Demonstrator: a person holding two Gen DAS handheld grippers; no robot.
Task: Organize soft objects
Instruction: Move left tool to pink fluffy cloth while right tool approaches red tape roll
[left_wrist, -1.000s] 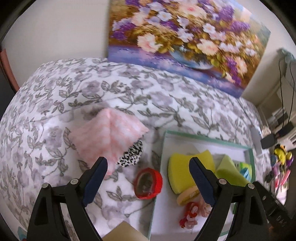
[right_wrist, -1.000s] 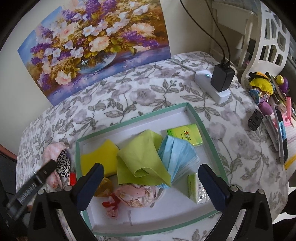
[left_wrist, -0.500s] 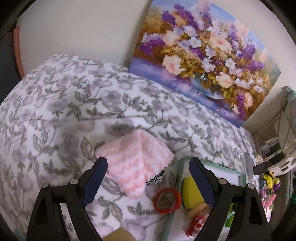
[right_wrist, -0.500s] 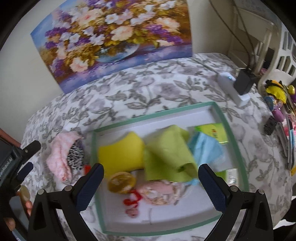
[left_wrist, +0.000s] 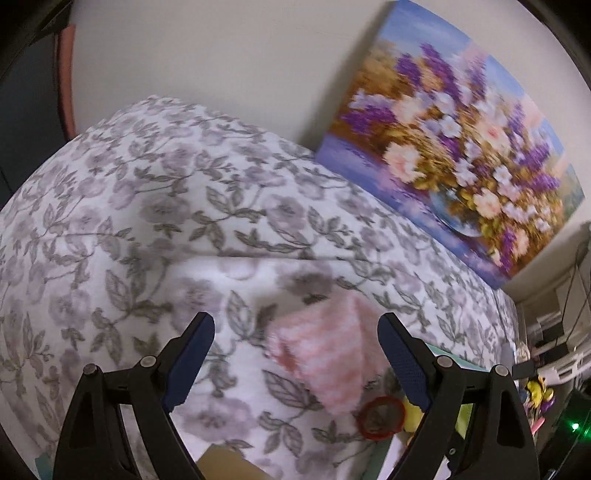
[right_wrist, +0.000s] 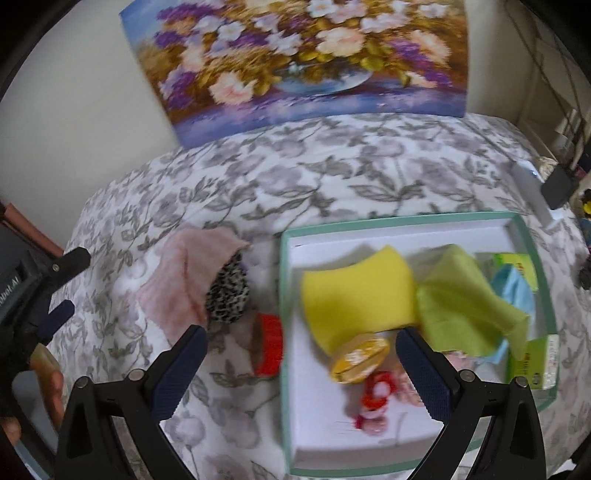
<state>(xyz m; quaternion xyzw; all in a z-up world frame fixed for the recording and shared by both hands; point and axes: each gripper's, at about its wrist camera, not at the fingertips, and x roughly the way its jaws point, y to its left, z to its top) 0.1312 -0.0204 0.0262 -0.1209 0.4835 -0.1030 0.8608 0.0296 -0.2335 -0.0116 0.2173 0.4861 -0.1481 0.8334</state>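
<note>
Pink and fluffy, the folded cloth (right_wrist: 188, 280) lies on the flowered bedspread (right_wrist: 332, 177) just left of the tray (right_wrist: 413, 220), with a leopard-print pouch (right_wrist: 227, 295) tucked against its near edge and a red ring (right_wrist: 267, 347) between them and the tray's wall. Inside the tray sit a yellow sponge (right_wrist: 354, 291), a green cloth (right_wrist: 465, 299) draped partly over a blue mask (right_wrist: 515, 291), and small packets along the far-right side, so most soft things seem already gathered there. Both tools are empty: the left gripper (left_wrist: 295, 360) hangs spread wide over the pink cloth, likely lining up to take it, and the right gripper (right_wrist: 301, 369) stands spread above the tray's left wall.
</note>
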